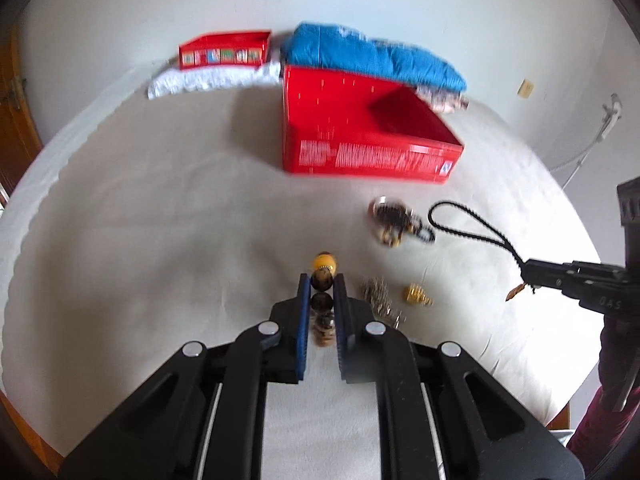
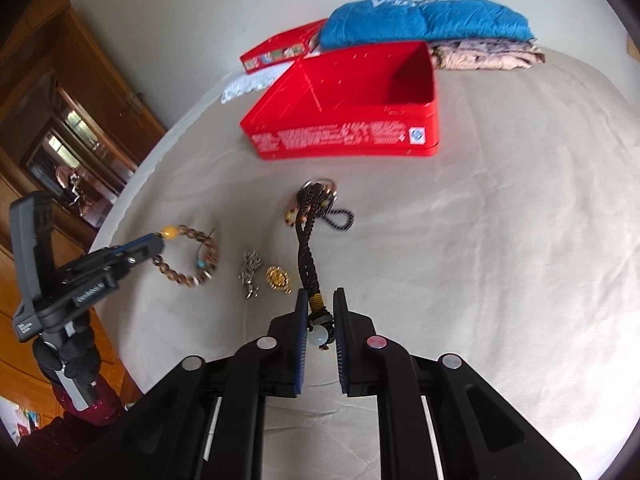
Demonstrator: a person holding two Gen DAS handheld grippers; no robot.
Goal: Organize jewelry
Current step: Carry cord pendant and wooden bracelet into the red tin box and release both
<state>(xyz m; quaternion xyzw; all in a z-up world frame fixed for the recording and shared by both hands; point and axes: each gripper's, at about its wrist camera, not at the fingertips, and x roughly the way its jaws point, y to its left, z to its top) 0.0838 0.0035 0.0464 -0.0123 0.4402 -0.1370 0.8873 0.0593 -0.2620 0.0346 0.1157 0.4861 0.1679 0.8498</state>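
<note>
Your left gripper [image 1: 321, 280] has its fingers closed on the beaded bracelet [image 2: 188, 254]; brown beads sit between the blue pads and the yellow bead pokes out just past the tips. On its body you can make out white lettering in the right wrist view, too blurred to read. Your right gripper [image 2: 321, 300] is clamped on the braided cord pendant [image 2: 306, 240], the pale round bead and gold wrap caught between the fingers, the dark braid running away ahead of them.

Just right of your left fingertips lie the silver chain [image 1: 376, 290] and the gold charm [image 1: 416, 294], side by side on the beige sheet [image 1: 160, 220]. Farther ahead, the pile of bracelets [image 2: 316, 200] rests where the braid's loop ends.

Beyond that stands the open red tin [image 2: 348, 120], its front wall covered in white print you cannot read, with a small blue-and-white logo at its right corner. Behind it lies the red lid [image 1: 224, 50], picture panels on its side, and the blue folded cloth [image 2: 424, 20] bearing faint white letters.
</note>
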